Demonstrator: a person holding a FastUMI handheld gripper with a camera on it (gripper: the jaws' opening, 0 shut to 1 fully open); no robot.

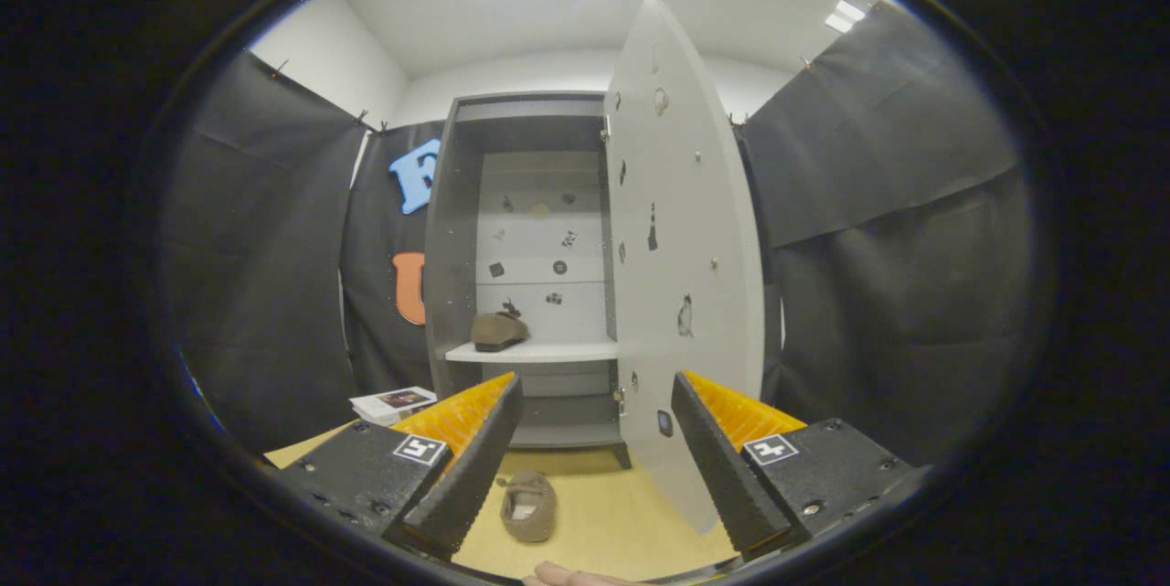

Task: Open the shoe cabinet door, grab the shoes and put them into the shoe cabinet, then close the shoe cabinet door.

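The grey shoe cabinet [452,229] stands ahead with its white door [681,229] swung open toward me, edge-on just right of the opening. One brown shoe [498,331] rests on the white shelf [548,352] inside the cabinet. A second brown shoe [528,506] lies on the wooden floor [612,522], between my fingers and a little ahead of them. My gripper [594,458] is open and holds nothing. The door's lower corner reaches down near the right finger [722,467].
A small stack of white booklets [393,403] lies on the floor left of the cabinet, behind the left finger. Black cloth walls close in on both sides. A fingertip of a person's hand [571,575] shows at the near edge of the floor.
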